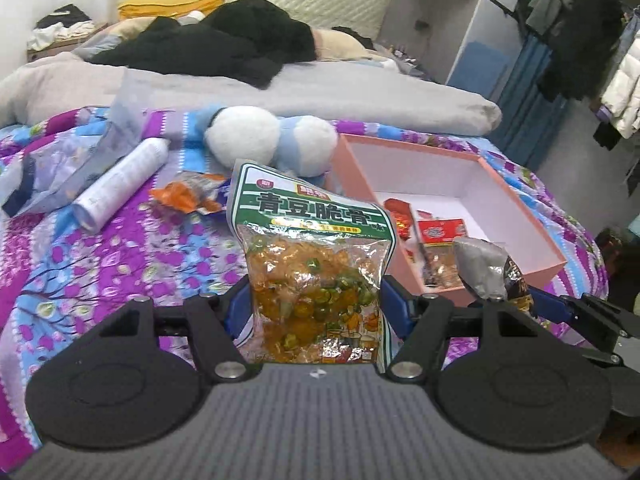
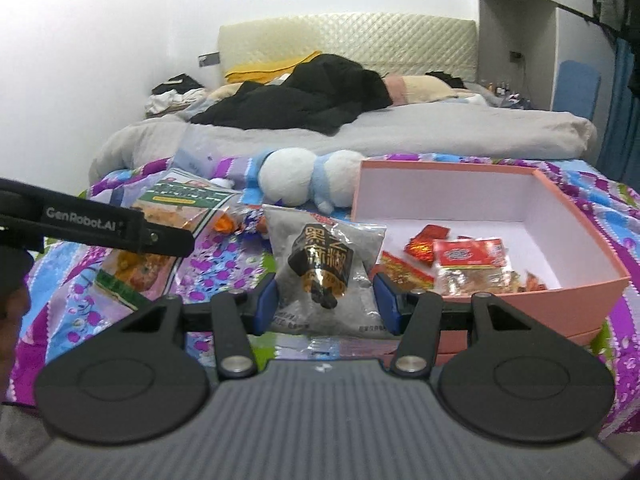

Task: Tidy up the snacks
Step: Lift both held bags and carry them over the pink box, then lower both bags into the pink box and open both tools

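Note:
My left gripper (image 1: 316,308) is shut on a green-and-white snack bag (image 1: 314,256) with orange pieces, held upright above the bedspread left of the pink box (image 1: 520,216). The same bag shows in the right wrist view (image 2: 160,236). My right gripper (image 2: 326,304) is shut on a grey black-pepper snack bag (image 2: 324,268), just left of the pink box (image 2: 560,292). That bag shows in the left wrist view (image 1: 486,268). Red snack packets (image 2: 472,264) lie inside the box.
An orange snack packet (image 1: 192,196) lies on the purple floral bedspread (image 1: 100,264). A white bottle (image 1: 120,184) and a blue-white plush toy (image 1: 272,140) lie behind. Black clothes (image 1: 224,40) and a grey quilt cover the far bed. Hanging clothes (image 1: 580,32) are at the right.

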`<action>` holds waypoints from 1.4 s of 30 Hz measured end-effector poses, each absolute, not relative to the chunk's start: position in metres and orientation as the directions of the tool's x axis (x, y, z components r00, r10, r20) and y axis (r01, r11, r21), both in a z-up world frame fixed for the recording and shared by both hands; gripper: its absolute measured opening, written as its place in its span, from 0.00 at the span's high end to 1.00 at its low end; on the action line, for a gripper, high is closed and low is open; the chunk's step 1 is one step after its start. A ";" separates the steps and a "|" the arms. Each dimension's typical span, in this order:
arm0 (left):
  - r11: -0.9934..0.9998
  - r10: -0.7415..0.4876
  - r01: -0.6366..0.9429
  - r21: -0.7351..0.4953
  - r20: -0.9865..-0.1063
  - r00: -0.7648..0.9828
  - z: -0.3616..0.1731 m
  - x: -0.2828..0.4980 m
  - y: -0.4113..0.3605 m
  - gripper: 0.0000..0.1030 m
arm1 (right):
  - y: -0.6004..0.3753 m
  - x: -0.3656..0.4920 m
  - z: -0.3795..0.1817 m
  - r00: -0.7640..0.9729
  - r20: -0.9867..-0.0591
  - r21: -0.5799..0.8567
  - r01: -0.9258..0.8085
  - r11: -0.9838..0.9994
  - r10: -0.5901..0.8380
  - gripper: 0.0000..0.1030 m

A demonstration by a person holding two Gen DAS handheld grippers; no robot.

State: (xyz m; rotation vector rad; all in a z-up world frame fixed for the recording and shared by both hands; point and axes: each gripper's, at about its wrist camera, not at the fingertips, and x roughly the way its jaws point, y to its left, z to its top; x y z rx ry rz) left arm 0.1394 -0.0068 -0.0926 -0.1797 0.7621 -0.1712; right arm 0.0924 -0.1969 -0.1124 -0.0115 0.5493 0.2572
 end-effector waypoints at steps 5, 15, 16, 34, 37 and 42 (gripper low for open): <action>0.962 -0.261 0.130 -0.241 -0.662 0.703 -0.093 0.158 -0.031 0.31 | -0.215 0.101 -0.108 0.841 -0.503 0.050 -0.199 0.979 0.197 0.47; 0.952 -0.304 0.205 -0.225 -0.657 0.690 -0.094 0.217 -0.084 0.31 | -0.265 0.142 -0.108 0.871 -0.480 0.040 -0.095 0.995 0.102 0.47; 0.951 -0.308 0.208 -0.228 -0.660 0.686 -0.096 0.224 -0.089 0.31 | -0.269 0.147 -0.109 0.872 -0.481 0.044 -0.085 0.995 0.096 0.47; 0.951 -0.304 0.233 -0.202 -0.739 0.601 -0.149 0.328 -0.141 0.30 | -0.322 0.232 -0.156 0.835 -0.548 0.116 0.012 0.993 0.054 0.47; 0.950 -0.306 0.241 -0.198 -0.738 0.602 -0.152 0.335 -0.144 0.28 | -0.325 0.237 -0.163 0.830 -0.555 0.127 0.019 0.992 0.056 0.46; 0.950 -0.308 0.237 -0.203 -0.734 0.606 -0.153 0.334 -0.140 0.20 | -0.328 0.238 -0.165 0.826 -0.560 0.146 0.031 0.989 0.057 0.42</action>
